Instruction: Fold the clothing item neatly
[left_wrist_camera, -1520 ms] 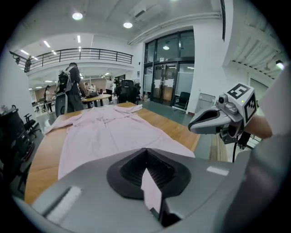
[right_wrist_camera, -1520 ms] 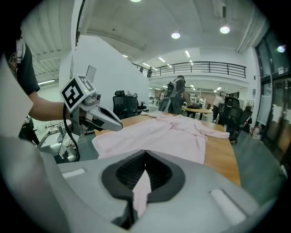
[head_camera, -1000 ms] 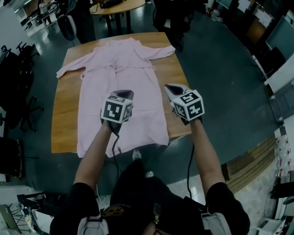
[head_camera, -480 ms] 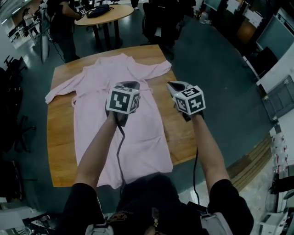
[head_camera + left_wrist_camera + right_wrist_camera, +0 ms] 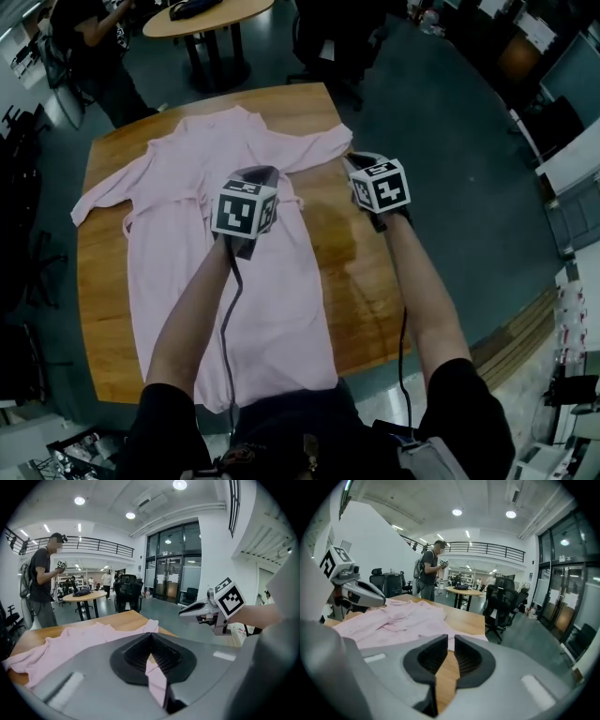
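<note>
Head view shows the pink garment (image 5: 281, 300) spread flat along the wooden table (image 5: 103, 319), with its collar at the far end, its hem at the near edge, and its sleeves thrown out to left and right. The left gripper (image 5: 260, 173) hovers over the chest with its jaws clenched on nothing; the pink seen past them in the left gripper view is cloth lying beneath. The right gripper (image 5: 354, 161) hangs just beside the right sleeve (image 5: 319, 145). Its jaws have just been parting to a narrow slot, and only bare wood shows through it. The fabric looks thin, light and limp, so it will likely drape, wrinkle and slide easily on the smooth wood. A pinch at a sleeve cuff or shoulder seam seems best, one gripper on each edge and both lifted together to keep the fold straight.
</note>
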